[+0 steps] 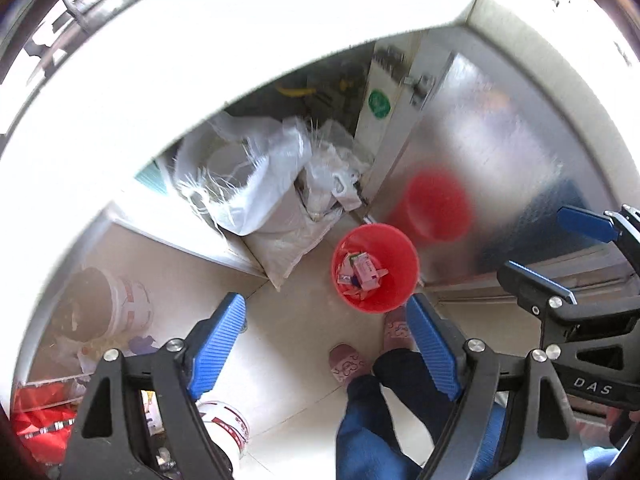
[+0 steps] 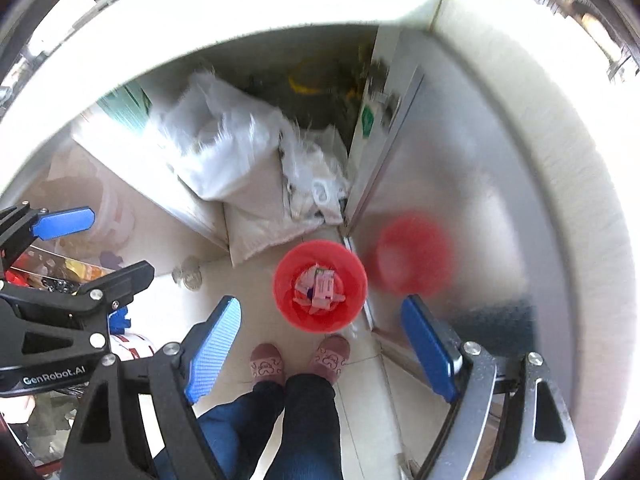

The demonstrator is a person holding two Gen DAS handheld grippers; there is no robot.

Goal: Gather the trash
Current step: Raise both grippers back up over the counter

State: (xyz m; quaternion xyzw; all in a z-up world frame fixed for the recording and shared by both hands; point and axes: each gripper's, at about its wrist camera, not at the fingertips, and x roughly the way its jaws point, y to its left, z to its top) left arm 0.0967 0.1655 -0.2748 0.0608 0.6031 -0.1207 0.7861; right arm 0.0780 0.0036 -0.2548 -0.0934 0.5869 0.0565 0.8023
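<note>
A small red bin (image 1: 375, 268) is standing upright on the pale tiled floor (image 1: 288, 320), open mouth facing up at me. It is sitting just beside the bottom edge of a steel cabinet door (image 1: 500, 160), which is showing its blurred red reflection. Crumpled trash (image 1: 360, 274) is lying inside it: pink and white cartons and wrappers, heaped at the bottom.
</note>
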